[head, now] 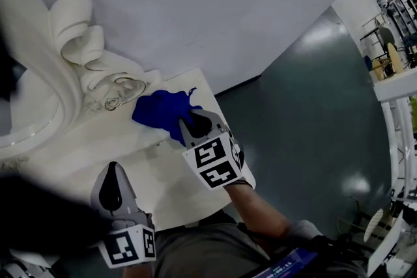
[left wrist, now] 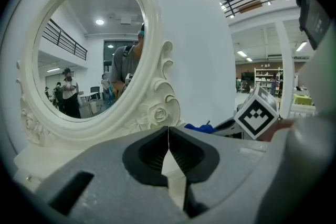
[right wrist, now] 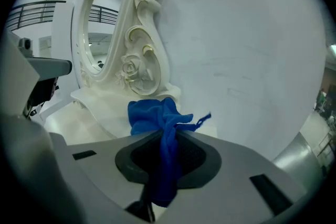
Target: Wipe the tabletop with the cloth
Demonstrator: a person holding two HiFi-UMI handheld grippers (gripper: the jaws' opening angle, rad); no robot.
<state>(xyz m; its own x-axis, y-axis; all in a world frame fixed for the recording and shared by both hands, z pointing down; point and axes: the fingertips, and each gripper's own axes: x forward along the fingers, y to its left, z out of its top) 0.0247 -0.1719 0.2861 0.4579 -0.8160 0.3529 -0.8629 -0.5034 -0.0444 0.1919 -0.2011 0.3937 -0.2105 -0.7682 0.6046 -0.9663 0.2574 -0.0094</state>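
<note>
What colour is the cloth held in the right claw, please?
The cloth is deep blue all over, shown best in the right gripper view.

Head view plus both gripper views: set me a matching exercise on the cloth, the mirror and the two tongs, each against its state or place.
Things:
1. blue cloth
2. left tongs
3. right tongs
4. oval mirror

States or places:
A. shut on nothing
B. standing upright on the tabletop
C. clamped on fabric
D. bunched beside the mirror's scrolled base

Pairs: 1-D, 2-A, 3-C, 4-B.
</note>
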